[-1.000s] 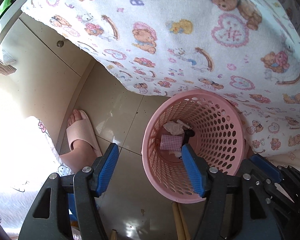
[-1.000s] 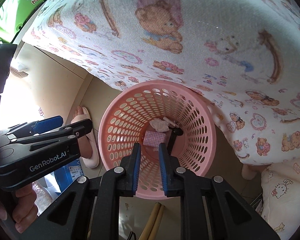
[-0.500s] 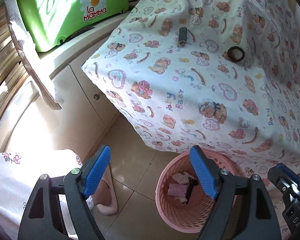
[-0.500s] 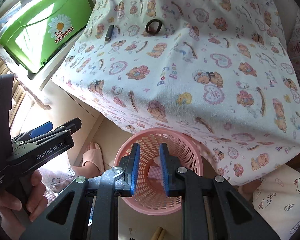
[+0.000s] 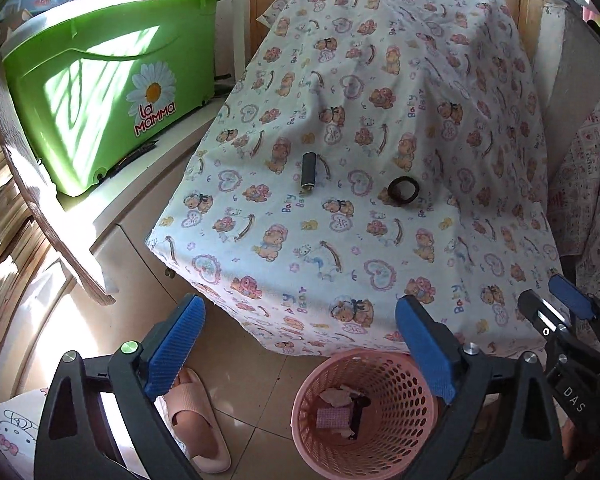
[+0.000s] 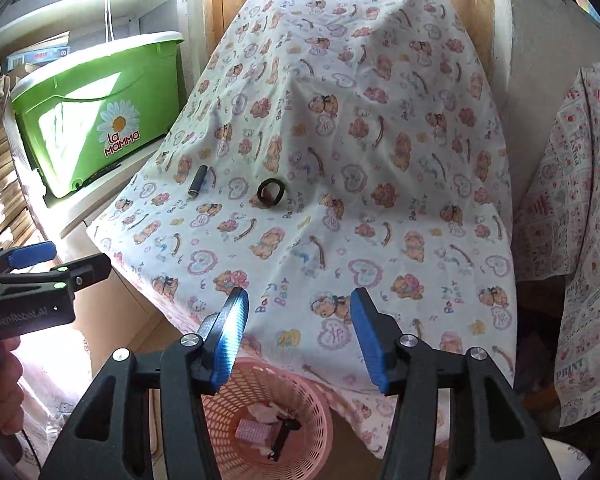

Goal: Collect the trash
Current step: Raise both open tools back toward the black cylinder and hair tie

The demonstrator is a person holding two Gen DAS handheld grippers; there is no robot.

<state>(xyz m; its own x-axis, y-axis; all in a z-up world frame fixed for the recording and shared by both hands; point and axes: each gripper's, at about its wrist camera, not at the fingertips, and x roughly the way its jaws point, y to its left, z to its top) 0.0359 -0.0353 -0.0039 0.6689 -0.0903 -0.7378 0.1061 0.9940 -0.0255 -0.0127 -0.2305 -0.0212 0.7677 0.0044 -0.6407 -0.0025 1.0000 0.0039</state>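
Observation:
A pink perforated basket (image 5: pixel 384 436) (image 6: pixel 316 428) stands on the floor below the table's front edge, with crumpled paper, a pink checked scrap and a dark piece inside. On the bear-print tablecloth (image 5: pixel 380 240) (image 6: pixel 340 200) lie a dark cylinder (image 5: pixel 309 171) (image 6: pixel 198 179) and a black ring (image 5: pixel 403 191) (image 6: pixel 271 192). My left gripper (image 5: pixel 300 344) hangs above the basket, its jaws opening wide with nothing between them. My right gripper (image 6: pixel 298 334) is also above the basket, jaws opening, nothing between them.
A green "La Mamma" tub (image 5: pixel 100 80) (image 6: pixel 92 116) sits on a white cabinet to the left of the table. A foot in a pink slipper (image 5: pixel 200 432) stands on the tiled floor left of the basket. Printed cloth (image 6: pixel 572 240) hangs at the right.
Both grippers have risen from just over the basket and tilted up, so the tabletop with cylinder and ring came into view. Both pairs of jaws have spread wider.

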